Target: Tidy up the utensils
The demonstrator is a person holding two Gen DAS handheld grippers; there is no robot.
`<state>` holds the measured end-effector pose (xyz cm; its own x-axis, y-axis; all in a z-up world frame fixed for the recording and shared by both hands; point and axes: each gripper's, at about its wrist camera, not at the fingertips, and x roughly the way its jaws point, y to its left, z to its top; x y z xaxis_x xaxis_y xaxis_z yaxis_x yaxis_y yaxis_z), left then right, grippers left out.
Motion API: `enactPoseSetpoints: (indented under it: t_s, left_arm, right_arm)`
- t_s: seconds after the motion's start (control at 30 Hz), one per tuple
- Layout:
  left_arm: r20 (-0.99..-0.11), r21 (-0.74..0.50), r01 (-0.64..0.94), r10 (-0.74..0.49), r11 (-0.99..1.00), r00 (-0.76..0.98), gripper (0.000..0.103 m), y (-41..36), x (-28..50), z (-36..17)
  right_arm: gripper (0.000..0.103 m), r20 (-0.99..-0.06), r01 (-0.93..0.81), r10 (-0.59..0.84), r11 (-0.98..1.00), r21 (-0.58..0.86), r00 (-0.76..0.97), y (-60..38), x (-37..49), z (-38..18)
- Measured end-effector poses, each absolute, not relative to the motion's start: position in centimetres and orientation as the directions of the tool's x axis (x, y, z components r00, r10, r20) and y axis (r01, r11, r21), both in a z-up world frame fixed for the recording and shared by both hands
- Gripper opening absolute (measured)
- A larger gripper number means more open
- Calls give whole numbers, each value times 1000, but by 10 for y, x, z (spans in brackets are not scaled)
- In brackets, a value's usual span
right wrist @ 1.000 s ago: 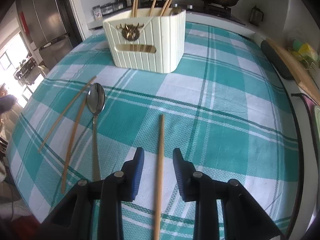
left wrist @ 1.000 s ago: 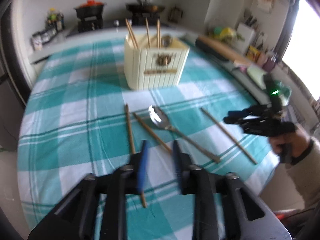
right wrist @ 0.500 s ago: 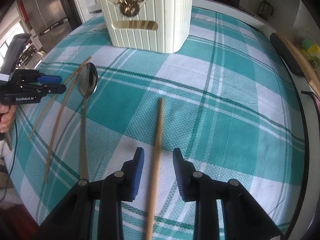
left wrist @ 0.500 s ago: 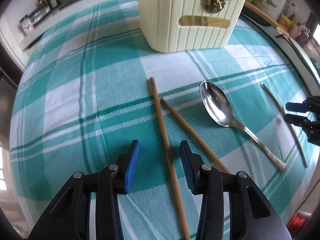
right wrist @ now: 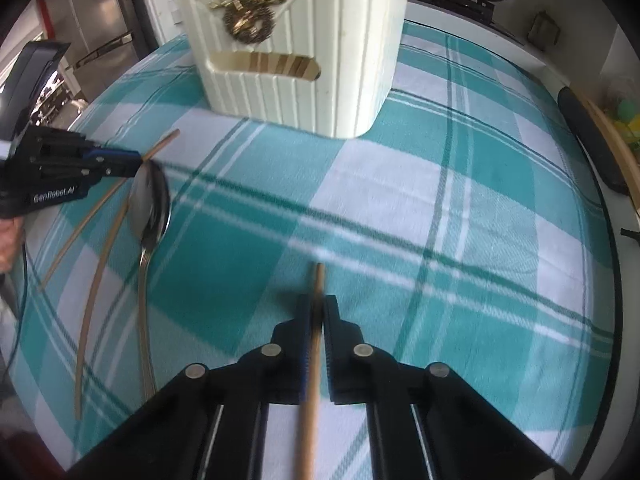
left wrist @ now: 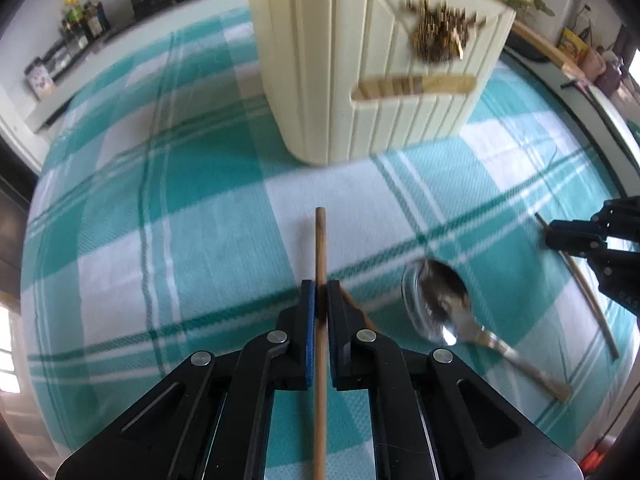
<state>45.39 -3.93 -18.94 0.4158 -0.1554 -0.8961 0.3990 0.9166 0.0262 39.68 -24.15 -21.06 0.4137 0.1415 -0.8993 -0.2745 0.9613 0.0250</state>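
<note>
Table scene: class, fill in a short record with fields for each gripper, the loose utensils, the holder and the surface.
left gripper: shut on a chopstick
right gripper: shut on another chopstick
jaws: both have just been closing
loose utensils: spoon, one more chopstick beside it
holder: cream, upright, chopsticks already inside
surface: teal checked tablecloth

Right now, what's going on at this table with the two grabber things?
A person is tidying utensils on a checked tablecloth with a gripper in each hand. Both have just closed: the left gripper on one wooden chopstick, the right gripper on another chopstick. A spoon and one more chopstick lie loose on the cloth. The cream utensil holder, already holding chopsticks, stands just beyond.
</note>
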Motion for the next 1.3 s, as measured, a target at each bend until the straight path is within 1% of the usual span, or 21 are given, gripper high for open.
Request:
enactPoseSetpoints:
  t_s: [0.1, 0.17, 0.37, 0.5, 0.6, 0.7, 1.0, 1.3]
  left_arm:
    - [-855, -21, 379, -213, 925, 473, 4, -28, 442, -166]
    - [-826, -44, 369, -242, 928, 509, 4, -21, 432, -148]
    - [-691, -136, 372, -357, 918, 629, 4, 5, 380, -81]
    - [-601, -163, 392, -406, 905, 688, 4, 13, 345, -51]
    - [-556, -160, 407, -423, 899, 716, 4, 15, 328, -37]
    - [-525, -140, 417, -424, 898, 738, 4, 14, 314, -28]
    - [-483, -129, 422, -429, 897, 763, 4, 17, 295, -11]
    - [-480, -130, 416, -424, 900, 768, 4, 20, 293, -6]
  right_arm:
    - [6, -861, -258, 189, 964, 70, 471, -249, 386, -189]
    - [6, -823, -258, 220, 962, 94, 524, -254, 372, -165]
    - [6, -711, -262, 274, 956, 130, 648, -269, 323, -100]
    - [6, -640, -260, 285, 956, 136, 713, -276, 289, -68]
    - [6, -601, -254, 280, 958, 130, 748, -278, 272, -55]
    - [6, -561, -247, 268, 962, 115, 783, -276, 254, -44]
    - [6, -484, -248, 263, 964, 97, 834, -268, 237, -21]
    - [6, -462, -268, 275, 960, 81, 843, -263, 247, -4]
